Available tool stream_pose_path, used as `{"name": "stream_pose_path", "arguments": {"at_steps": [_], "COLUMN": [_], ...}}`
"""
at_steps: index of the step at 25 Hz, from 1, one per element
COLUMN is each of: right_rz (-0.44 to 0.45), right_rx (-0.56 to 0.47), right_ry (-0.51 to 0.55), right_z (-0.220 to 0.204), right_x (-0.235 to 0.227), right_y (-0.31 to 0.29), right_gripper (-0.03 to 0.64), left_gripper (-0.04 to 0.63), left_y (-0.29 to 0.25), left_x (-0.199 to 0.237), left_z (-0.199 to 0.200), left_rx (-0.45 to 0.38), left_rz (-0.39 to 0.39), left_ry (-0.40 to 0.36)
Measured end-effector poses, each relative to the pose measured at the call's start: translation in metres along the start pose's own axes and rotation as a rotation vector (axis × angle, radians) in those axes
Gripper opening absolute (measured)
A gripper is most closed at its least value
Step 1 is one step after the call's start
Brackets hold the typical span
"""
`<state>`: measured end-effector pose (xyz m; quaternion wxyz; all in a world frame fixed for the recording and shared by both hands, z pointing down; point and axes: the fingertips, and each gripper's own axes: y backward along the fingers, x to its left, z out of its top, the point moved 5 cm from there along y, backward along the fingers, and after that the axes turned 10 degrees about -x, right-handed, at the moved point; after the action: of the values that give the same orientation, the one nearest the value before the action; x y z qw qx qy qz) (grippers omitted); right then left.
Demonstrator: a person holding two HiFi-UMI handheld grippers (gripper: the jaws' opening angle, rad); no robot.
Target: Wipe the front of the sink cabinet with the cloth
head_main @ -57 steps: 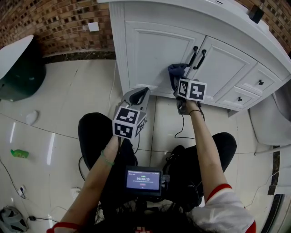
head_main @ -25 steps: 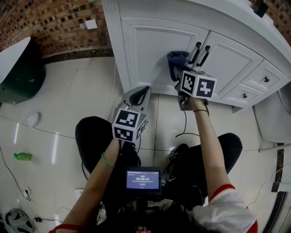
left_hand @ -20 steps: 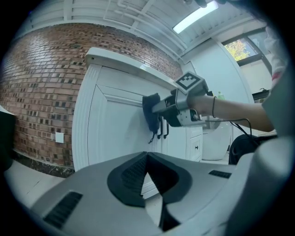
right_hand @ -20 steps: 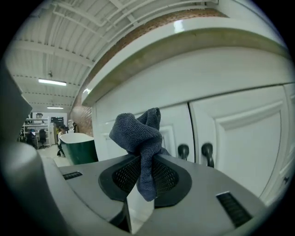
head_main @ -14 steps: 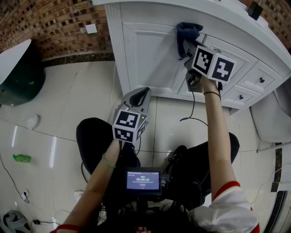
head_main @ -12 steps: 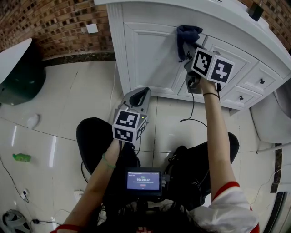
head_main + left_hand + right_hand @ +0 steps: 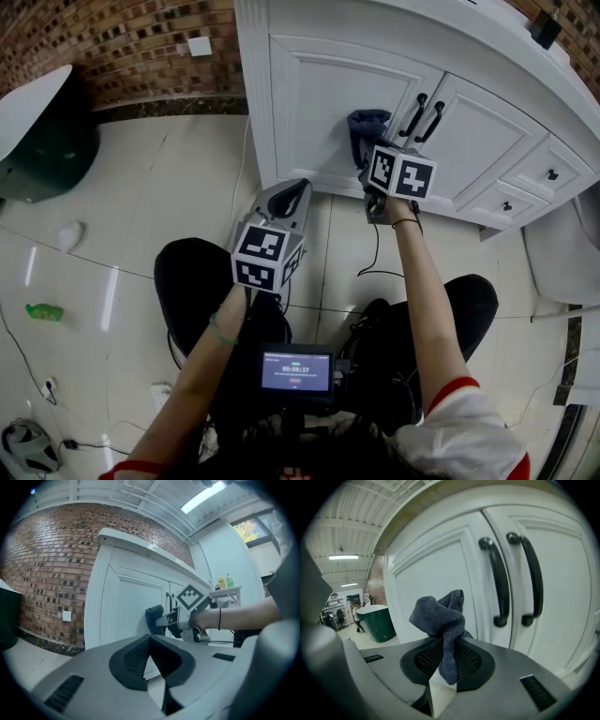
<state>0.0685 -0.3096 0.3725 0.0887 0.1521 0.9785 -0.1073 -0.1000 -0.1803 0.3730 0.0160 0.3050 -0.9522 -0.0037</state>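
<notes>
Dropped from door top to mid-height: right gripper (image 7: 367,157). Nearest, left gripper (image 7: 289,195), jaws together, empty, short of the cabinet. Right jaws pinched tight on grey cloth (image 7: 440,613), wad bulging past tips, against left-hand cabinet door (image 7: 314,94), beside black handles (image 7: 413,114)

A brown brick wall (image 7: 112,47) runs across eleven o'clock in the head view, with a white wall plate (image 7: 199,46) set in it. Glossy pale floor tiles (image 7: 141,197) spread below. A dark green tub (image 7: 42,141) with a white rim sits at ten o'clock. A small green object (image 7: 42,312) lies at eight. The left gripper view shows a ceiling strip light (image 7: 206,496) at one o'clock and a window (image 7: 251,527) at two.
</notes>
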Motion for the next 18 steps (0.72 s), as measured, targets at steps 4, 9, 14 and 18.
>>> {"name": "stream_pose_path", "arguments": {"at_steps": [4,9,14,18], "right_rz": [-0.018,-0.053,-0.099,-0.128], "right_rx": [0.107,0.235,0.348,0.415], "right_ry": [-0.025,-0.043,-0.027,-0.008], "right_z": [-0.059,-0.121,-0.172,-0.196], "right_x": [-0.005,-0.019,-0.037,-0.048], "right_y": [-0.015,-0.026,-0.036,-0.039], "right_gripper": [0.071,0.071,0.071,0.074], "left_gripper": [0.020,0.020,0.020,0.020], "left_y": [-0.004,-0.008,-0.014,-0.017], "left_x": [0.006,0.011,0.012,0.018], "left_z": [-0.012,-0.032,-0.042,-0.045], "left_rx": [0.020,0.057,0.071,0.069], "left_rz": [0.011,0.021,0.012,0.026], "left_ry": [0.003,0.026,0.027,0.041]}}
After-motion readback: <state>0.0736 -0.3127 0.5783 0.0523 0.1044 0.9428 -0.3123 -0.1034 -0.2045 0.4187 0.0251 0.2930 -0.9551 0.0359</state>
